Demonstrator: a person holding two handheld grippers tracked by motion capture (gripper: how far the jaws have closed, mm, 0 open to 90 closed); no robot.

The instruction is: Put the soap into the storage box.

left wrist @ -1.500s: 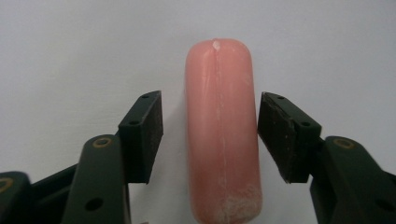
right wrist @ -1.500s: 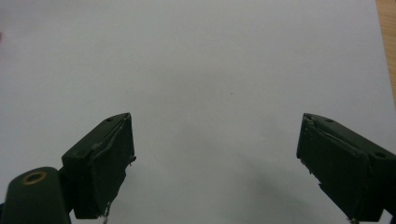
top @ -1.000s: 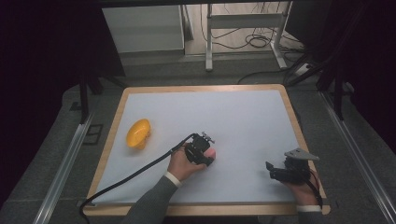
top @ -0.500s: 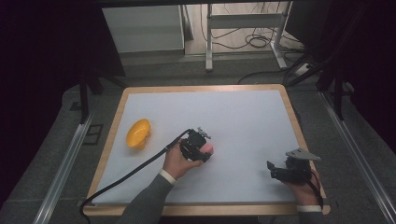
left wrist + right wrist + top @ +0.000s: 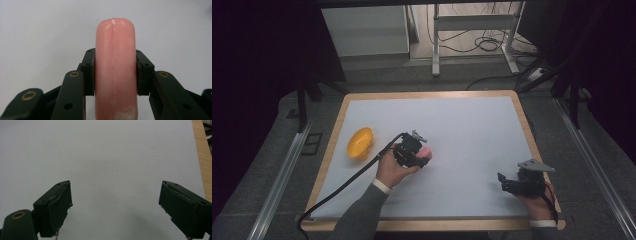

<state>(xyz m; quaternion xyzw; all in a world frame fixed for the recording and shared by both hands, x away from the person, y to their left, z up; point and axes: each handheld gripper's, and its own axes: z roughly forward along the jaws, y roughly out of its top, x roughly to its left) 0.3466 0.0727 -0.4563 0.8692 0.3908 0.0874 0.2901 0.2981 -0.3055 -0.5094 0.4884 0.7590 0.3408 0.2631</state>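
Observation:
A pink, rounded, smooth object [image 5: 115, 70] stands between the jaws of my left gripper [image 5: 115, 72], and both pads press on its sides. From above, that left gripper [image 5: 421, 157] is held in a hand over the middle-left of the white mat, with the pink object [image 5: 426, 151] peeking out at its tip. An orange bowl-like object [image 5: 360, 142] lies on the mat to the left of it. My right gripper [image 5: 504, 183] rests near the front right of the mat. Its jaws stand wide apart with only white mat between them [image 5: 115, 207].
The white mat [image 5: 462, 125] covers a wooden-edged board [image 5: 522, 112]. A black cable [image 5: 342, 187] trails from the left gripper toward the front left corner. Metal rails run along both sides of the table, and desk legs and cables lie on the floor beyond.
The left hand with the pink object has moved a little to the left and away from the person, rising slightly. The right gripper has stayed where it was.

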